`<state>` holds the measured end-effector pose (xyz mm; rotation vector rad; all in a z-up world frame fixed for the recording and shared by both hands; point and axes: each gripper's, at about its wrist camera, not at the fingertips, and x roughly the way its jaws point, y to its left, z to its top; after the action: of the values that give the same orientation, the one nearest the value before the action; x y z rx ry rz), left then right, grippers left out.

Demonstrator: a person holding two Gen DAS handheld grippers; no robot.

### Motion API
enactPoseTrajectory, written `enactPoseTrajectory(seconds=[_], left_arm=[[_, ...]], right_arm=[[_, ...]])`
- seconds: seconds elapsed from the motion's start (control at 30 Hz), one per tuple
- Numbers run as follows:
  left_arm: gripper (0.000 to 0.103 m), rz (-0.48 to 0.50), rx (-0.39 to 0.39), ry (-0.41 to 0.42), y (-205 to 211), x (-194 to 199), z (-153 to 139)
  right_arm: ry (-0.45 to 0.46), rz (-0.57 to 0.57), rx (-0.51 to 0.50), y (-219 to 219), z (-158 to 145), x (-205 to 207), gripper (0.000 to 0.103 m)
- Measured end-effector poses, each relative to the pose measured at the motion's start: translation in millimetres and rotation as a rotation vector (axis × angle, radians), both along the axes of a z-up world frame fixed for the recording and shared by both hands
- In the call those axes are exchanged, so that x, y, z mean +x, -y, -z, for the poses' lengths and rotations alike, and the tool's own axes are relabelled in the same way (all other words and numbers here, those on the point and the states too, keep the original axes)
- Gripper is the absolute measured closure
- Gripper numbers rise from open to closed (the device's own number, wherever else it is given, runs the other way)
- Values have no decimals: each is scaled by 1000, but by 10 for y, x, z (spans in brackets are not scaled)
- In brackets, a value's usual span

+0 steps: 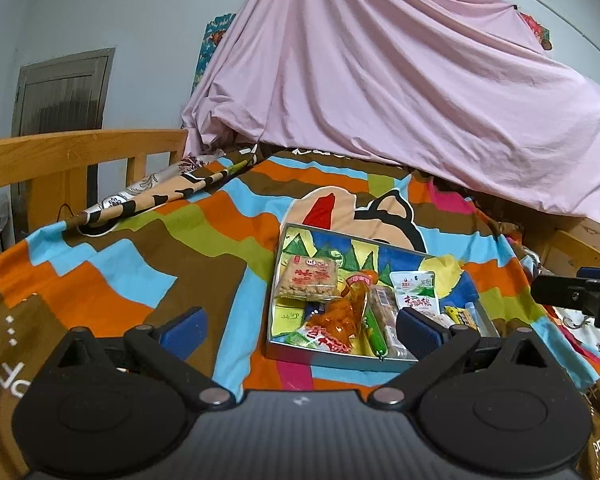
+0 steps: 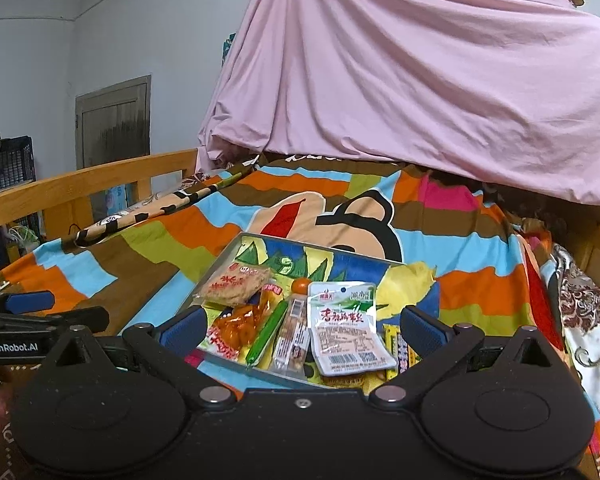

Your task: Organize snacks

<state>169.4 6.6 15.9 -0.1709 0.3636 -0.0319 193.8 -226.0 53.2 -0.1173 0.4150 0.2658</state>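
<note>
Item 1, nearest: the left hand-held gripper (image 1: 300, 330) is being held with its blue-padded fingers spread wide and nothing between them; its right finger (image 1: 418, 330) is covering part of the tray's near right corner. The right hand-held gripper (image 2: 302, 330) is likewise being held wide open and empty, its fingers (image 2: 184, 330) overlapping the tray's near edge.

Item 2: a shallow metal tray (image 2: 228, 250) is being carried on the bed's colourful cartoon blanket (image 2: 172, 224), its long axis running from near right to far left. Its near wall is being cut off by the gripper body in the right wrist view.

Item 3, contents: a white packet (image 2: 342, 320) with red lettering is lying flat, long axis pointing away from the camera. A green stick (image 2: 266, 330) and a clear-wrapped bar (image 2: 292, 330) are lying beside it, roughly parallel. An orange-red pouch (image 2: 236, 322) is partly hidden by the left finger. A rice cracker pack (image 2: 236, 282) is lying toward the far left. Yellow wrappers (image 2: 396, 344) at the right are hard to make out.

Item 4, farthest: a wooden bed rail (image 2: 88, 184) and a draped pink sheet (image 2: 400, 80) are being seen behind.
</note>
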Motion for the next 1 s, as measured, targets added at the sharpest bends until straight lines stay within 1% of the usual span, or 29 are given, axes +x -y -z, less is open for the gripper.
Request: enactPoseTrajectory(seconds=[0.2,0.3,0.4,0.53,0.63,0.77,1.0], left_arm=[[0,-2,14,6,-31,-180,-48],[0,-2,22,-3,-35,-256,-32],[0,-6,39,-27,-22,-320,-3],[1,-1,60,-22,-25,-428,53],[1,-10,67,-51,-46,-444,90],[0,-19,72,-67,-68,-495,101],[0,-9,78,-99,-45,-601,157]], right_arm=[[-12,-3,13,-35,49,-195,1],[-21,-5,21,-65,98,-274,1],[-36,-5,31,-84,138,-337,1],[-43,14,31,-77,179,-408,1],[-46,30,41,-54,192,-453,1],[-52,49,53,-10,196,-518,1],[-61,62,35,25,208,-659,1]])
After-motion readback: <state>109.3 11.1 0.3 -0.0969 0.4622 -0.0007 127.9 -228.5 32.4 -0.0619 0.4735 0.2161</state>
